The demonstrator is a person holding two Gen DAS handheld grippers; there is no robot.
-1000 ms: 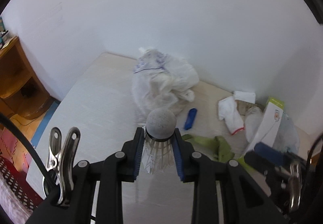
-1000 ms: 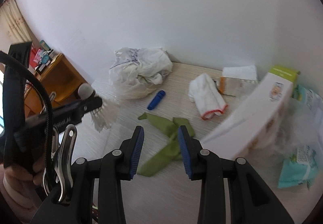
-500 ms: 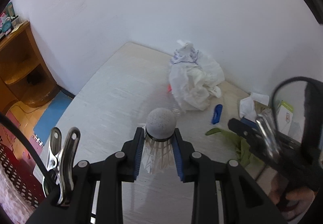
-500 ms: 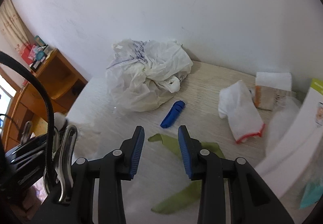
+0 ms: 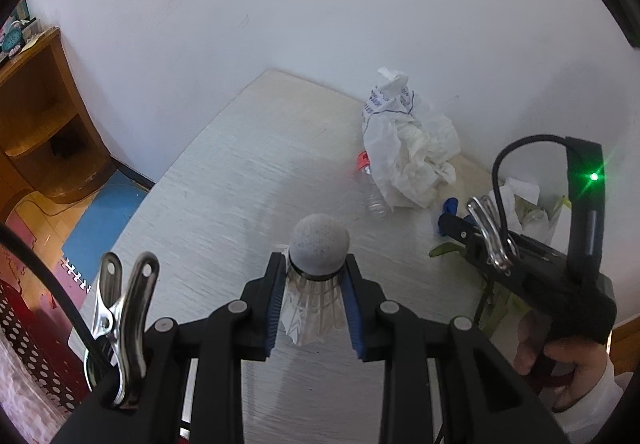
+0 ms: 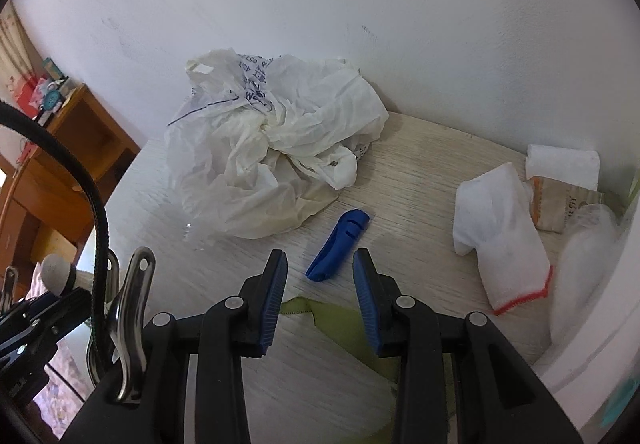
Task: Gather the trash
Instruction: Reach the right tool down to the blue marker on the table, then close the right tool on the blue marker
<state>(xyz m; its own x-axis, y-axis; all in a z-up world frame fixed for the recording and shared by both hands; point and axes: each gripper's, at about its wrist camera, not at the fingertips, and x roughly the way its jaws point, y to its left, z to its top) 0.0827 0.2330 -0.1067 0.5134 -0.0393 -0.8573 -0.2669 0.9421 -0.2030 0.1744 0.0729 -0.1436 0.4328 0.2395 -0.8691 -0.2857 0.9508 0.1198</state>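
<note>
Furthest left of the crumpled white plastic bag (image 6: 276,152), seen from the right wrist: a wooden shelf unit (image 6: 60,164) against the wall. Nearer the bag, still on its left side: left tool (image 5: 316,284) clenched on a shuttlecock (image 5: 318,272), cork pointing forward, feather skirt pinched between the blue pads, held above the pale table (image 5: 224,180). Tucked against the bag's left flank, a clear plastic bottle with a red cap (image 5: 370,184), partly hidden under the plastic. Just forward and right of the bag: a small blue plastic piece (image 6: 338,246), flat on the table, long axis running from the bag's lower edge back toward the camera, slightly slanted. Right tool (image 6: 320,284) released, pads spread with nothing between them, and lined up almost straight behind that blue piece (near end of it showing in the gap between the pads). Probably the next pickup, then, and the right side plainly nearer, the left being occupied; axis nearly along the approach, so closure across its narrow width looks workable without much wrist turn. Under the right tool, a green strip (image 6: 340,324). Well right of the bag: a white cloth with red hem (image 6: 504,240), a folded white towel (image 6: 564,164) and a tan packet (image 6: 560,204) by the wall.
</note>
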